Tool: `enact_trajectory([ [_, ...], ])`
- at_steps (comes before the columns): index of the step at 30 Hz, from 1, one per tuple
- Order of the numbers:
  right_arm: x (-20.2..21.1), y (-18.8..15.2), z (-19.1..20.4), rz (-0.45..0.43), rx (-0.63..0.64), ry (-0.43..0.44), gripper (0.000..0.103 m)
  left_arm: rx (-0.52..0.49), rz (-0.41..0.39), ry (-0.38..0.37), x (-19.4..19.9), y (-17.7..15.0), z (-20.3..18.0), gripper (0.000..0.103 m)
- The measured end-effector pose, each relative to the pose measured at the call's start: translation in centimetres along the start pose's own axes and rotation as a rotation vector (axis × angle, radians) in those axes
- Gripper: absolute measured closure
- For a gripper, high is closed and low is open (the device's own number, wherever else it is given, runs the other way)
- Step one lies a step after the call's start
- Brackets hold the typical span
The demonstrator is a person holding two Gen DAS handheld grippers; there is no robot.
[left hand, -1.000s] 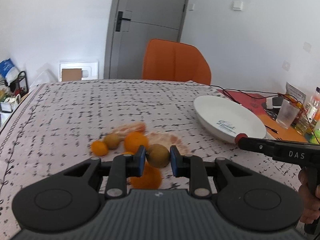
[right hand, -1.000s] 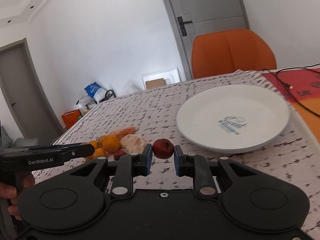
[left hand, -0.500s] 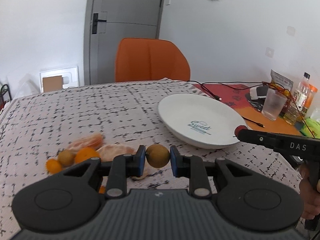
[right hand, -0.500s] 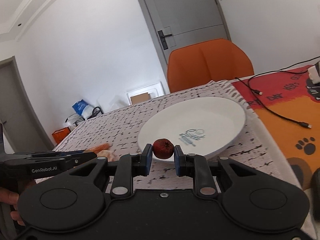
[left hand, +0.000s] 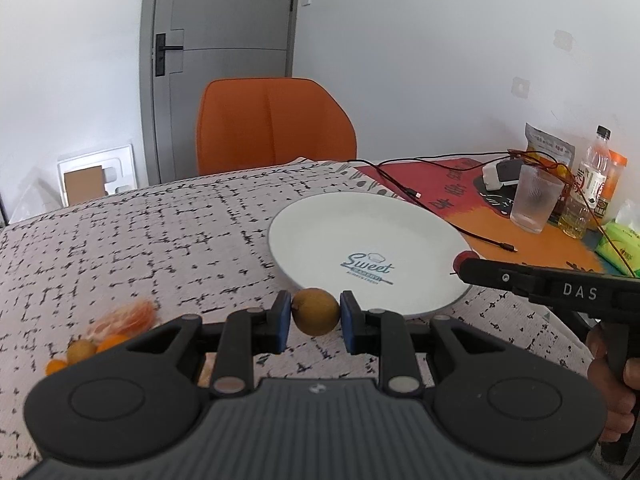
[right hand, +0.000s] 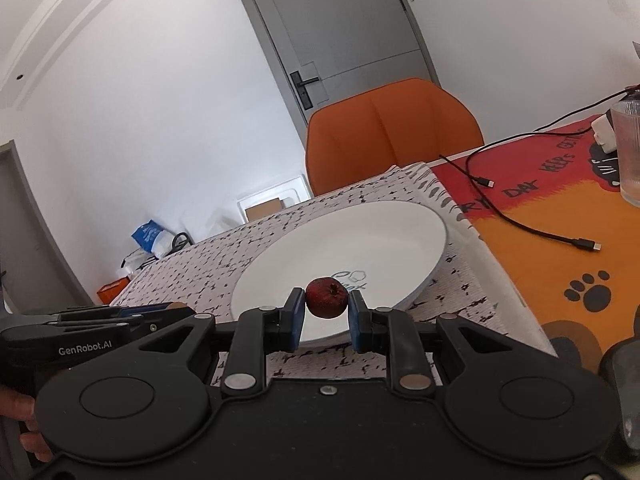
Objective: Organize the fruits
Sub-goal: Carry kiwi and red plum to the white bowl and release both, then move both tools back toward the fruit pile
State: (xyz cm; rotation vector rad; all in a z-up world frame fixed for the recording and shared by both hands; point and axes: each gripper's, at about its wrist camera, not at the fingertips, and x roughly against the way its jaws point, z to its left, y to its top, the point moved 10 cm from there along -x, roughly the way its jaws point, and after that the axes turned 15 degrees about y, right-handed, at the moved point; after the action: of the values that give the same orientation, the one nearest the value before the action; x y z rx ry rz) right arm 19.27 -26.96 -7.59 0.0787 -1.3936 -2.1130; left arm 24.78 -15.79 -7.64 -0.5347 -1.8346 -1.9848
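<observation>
A table under a black-flecked white cloth (left hand: 160, 240) holds a white plate (left hand: 320, 224), loose orange fruits (left hand: 108, 332), an orange-red mat (right hand: 560, 216), a ribbed glass (left hand: 536, 196).

Left gripper (left hand: 315, 312): level, jaws clamped on a brown fruit (left hand: 315, 311). Right gripper (right hand: 326, 308): level, jaws clamped on a dark red fruit (right hand: 327, 297). Each held by a hand at its handle.

Plate (left hand: 320, 232) reads "Sweet"; gripper bodies read "DAS" and "GenRobot.AI".

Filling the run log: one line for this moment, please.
left claw: holds brown fruit | right claw: holds red fruit | plate: bare
</observation>
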Motion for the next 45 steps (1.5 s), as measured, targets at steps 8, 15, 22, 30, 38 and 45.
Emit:
enact_trajectory([
  [8, 0.1, 0.4, -0.9, -0.019, -0.020, 0.003, 0.074, -0.027, -0.015, -0.018, -1.2, 1.6, -1.8, 0.078],
  [15, 0.8, 0.4, -1.0, -0.022, -0.015, -0.006, 0.067, -0.039, -0.038, -0.042, -1.6, 3.0, -3.3, 0.078],
  [22, 0.8, 0.0, -1.1, -0.014, -0.035, -0.021, 0.055, -0.028, -0.046, 0.004, -1.6, 3.4, -2.5, 0.066],
  [30, 0.1, -0.1, 0.0, -0.014, -0.019, -0.030, 0.028, 0.000, -0.036, 0.066, -0.4, 2.4, 0.6, 0.037],
  [38, 0.0, -0.1, 1.4, -0.030, -0.003, -0.037, 0.001, 0.044, -0.028, 0.113, 0.8, 1.4, 3.5, 0.022],
  [45, -0.5, -0.3, 2.7, -0.019, 0.012, -0.048, 0.000, 0.088, -0.022, 0.144, 1.9, 0.3, 5.9, 0.017],
])
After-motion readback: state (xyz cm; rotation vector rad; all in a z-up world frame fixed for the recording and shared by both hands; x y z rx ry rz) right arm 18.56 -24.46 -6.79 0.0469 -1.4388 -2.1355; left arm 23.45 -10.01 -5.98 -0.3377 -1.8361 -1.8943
